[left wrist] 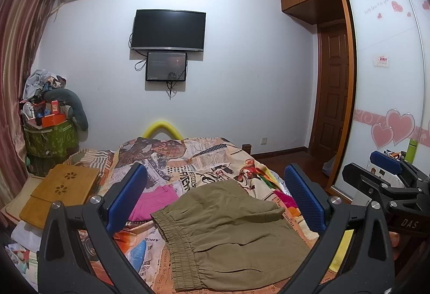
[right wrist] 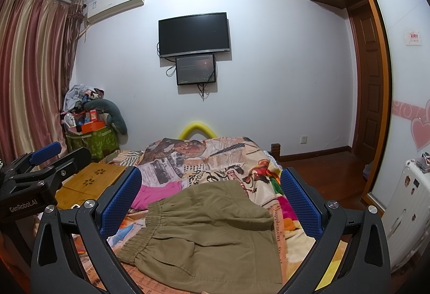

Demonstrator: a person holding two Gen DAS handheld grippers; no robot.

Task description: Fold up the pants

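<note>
Khaki pants (left wrist: 231, 237) with an elastic waistband lie folded on the patterned bedspread (left wrist: 193, 159), waistband toward the left. They show in the right wrist view too, pants (right wrist: 212, 235). My left gripper (left wrist: 215, 197) hovers over them, open, blue pads wide apart and nothing between them. My right gripper (right wrist: 212, 200) is open as well, above the same pants and holding nothing. The right gripper (left wrist: 387, 167) shows at the right edge of the left wrist view; the left gripper (right wrist: 48, 157) shows at the left edge of the right wrist view.
A pink garment (left wrist: 156, 202) lies just beyond the pants on the left. A wooden lap tray (left wrist: 61, 192) sits on the bed's left side. A cluttered green bin (left wrist: 51, 138) stands by the curtain. A white suitcase (right wrist: 408, 202) and wardrobe stand at right.
</note>
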